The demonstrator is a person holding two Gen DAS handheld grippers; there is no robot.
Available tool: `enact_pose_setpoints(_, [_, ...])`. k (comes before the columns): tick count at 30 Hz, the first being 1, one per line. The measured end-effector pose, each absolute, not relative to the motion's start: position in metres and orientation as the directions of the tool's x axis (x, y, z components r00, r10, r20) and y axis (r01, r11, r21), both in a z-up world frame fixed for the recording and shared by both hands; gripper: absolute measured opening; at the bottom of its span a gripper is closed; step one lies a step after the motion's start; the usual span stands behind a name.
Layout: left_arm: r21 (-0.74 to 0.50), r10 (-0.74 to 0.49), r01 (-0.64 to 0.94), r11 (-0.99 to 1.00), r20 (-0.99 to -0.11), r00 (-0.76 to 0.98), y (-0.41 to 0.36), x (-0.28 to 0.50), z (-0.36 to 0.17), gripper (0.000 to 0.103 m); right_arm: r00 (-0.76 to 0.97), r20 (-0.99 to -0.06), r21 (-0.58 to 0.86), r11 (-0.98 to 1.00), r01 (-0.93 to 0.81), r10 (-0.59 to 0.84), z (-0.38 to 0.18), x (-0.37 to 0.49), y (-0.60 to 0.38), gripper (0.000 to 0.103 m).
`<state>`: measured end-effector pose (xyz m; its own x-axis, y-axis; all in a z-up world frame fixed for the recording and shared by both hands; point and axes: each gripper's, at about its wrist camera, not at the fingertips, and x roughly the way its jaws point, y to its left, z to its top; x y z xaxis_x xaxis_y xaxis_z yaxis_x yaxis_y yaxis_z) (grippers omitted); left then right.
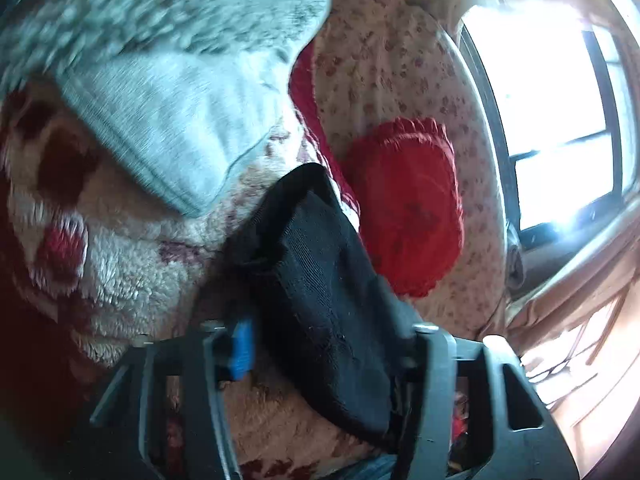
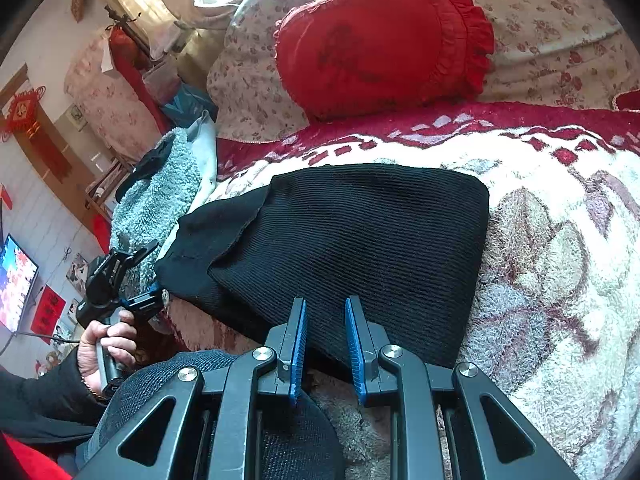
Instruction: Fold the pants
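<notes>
fleecy bed blanket under black pants, red pillow behind; left hand-held gripper pinching pants, right hand-held gripper spread.

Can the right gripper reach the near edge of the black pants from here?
Probably yes. The right gripper has open jaws over the black pants, with the near edge between them and nothing in the way.

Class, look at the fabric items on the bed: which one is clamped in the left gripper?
The black ribbed pants. The left gripper pinches their corner; the grey garment and red pillow lie untouched.
</notes>
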<state>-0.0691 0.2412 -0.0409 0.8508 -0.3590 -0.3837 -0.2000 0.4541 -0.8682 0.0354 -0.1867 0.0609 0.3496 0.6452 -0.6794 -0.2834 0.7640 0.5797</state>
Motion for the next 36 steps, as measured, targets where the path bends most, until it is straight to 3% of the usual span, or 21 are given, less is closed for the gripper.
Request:
enact_pose_setpoints(3, [-0.782, -0.331, -0.186, 0.595, -0.45, 0.83, 0.23, -0.062, -0.027, 0.021, 0.349, -0.679, 0.58, 0.764, -0.283, 0.645, 0.061, 0.035, -0.187, 0.018])
enact_pose_setpoints(9, [-0.63, -0.249, -0.145, 0.763, -0.492, 0.834, 0.211, -0.069, -0.014, 0.019, 0.349, -0.679, 0.58, 0.764, -0.283, 0.645, 0.061, 0.035, -0.187, 0.018])
enact_pose_setpoints(15, [-0.675, -0.266, -0.199, 0.711, -0.519, 0.812, 0.22, -0.06, -0.03, 0.019, 0.35, -0.679, 0.58, 0.764, -0.283, 0.645, 0.061, 0.035, -0.187, 0.018])
enact_pose_setpoints(17, [-0.64, -0.255, -0.173, 0.749, -0.519, 0.816, 0.216, -0.061, -0.019, 0.011, 0.35, -0.679, 0.58, 0.764, -0.283, 0.645, 0.061, 0.035, -0.187, 0.018])
enact_pose_setpoints(21, [-0.531, -0.222, -0.09, 0.843, -0.494, 0.841, 0.193, -0.062, 0.016, 0.009, 0.349, -0.679, 0.581, 0.763, -0.283, 0.646, 0.06, 0.035, -0.187, 0.018])
enact_pose_setpoints(25, [-0.43, -0.285, 0.083, 0.899, -0.431, 0.856, 0.155, -0.064, 0.05, 0.009, 0.352, -0.671, 0.59, 0.758, -0.279, 0.652, 0.063, 0.035, -0.188, 0.018])
enact_pose_setpoints(29, [-0.396, -0.436, 0.282, 0.874, -0.38, 0.816, 0.114, -0.052, 0.076, 0.009, 0.365, -0.627, 0.64, 0.722, -0.262, 0.688, 0.068, 0.036, -0.198, 0.018])
enact_pose_setpoints(36, [-0.314, -0.616, 0.53, 0.788, -0.406, 0.675, 0.029, -0.022, 0.096, 0.009, 0.412, -0.541, 0.717, 0.658, -0.229, 0.733, 0.076, 0.037, -0.214, 0.018])
